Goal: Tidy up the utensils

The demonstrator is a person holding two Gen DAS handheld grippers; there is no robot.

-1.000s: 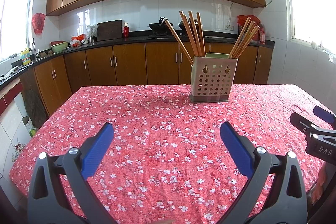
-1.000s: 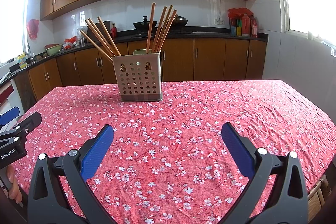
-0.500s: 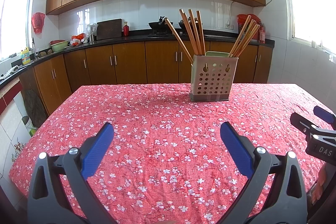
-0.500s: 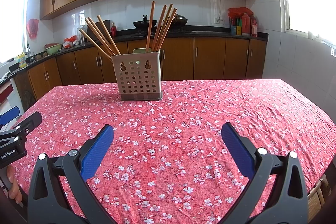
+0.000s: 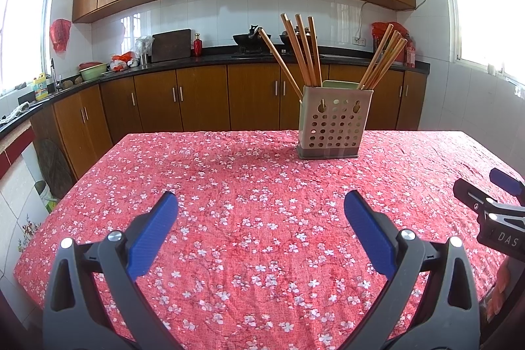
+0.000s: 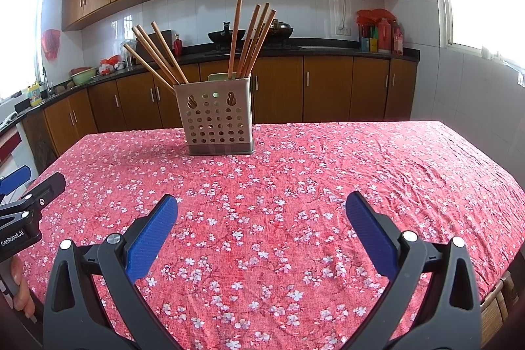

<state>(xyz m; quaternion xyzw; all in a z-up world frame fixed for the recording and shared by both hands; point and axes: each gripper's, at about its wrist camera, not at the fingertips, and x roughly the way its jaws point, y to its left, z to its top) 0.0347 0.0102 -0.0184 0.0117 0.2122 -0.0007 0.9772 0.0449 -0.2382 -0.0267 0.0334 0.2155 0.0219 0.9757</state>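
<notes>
The left gripper (image 5: 261,204) stands spread wide, its 2 blue-padded fingers (image 5: 154,233) well apart with nothing between them, hovering above the red floral tablecloth (image 5: 246,186); whether any part touches the cloth cannot be told. The right gripper (image 6: 262,205) is likewise splayed wide and empty over the same cloth. The perforated utensil holder (image 5: 334,126) stands upright on the far part of the table, well apart from both grippers: ahead and slightly right of the left one, ahead and slightly left of the right one. Wooden chopsticks (image 5: 303,51) lean out of it in 2 bunches, 1 at each side. A pale green piece behind the holder's front wall is mostly hidden. Each view catches only the tip of the other gripper at its edge, plus a sliver of a hand (image 6: 19,291) cut off by the frame
</notes>
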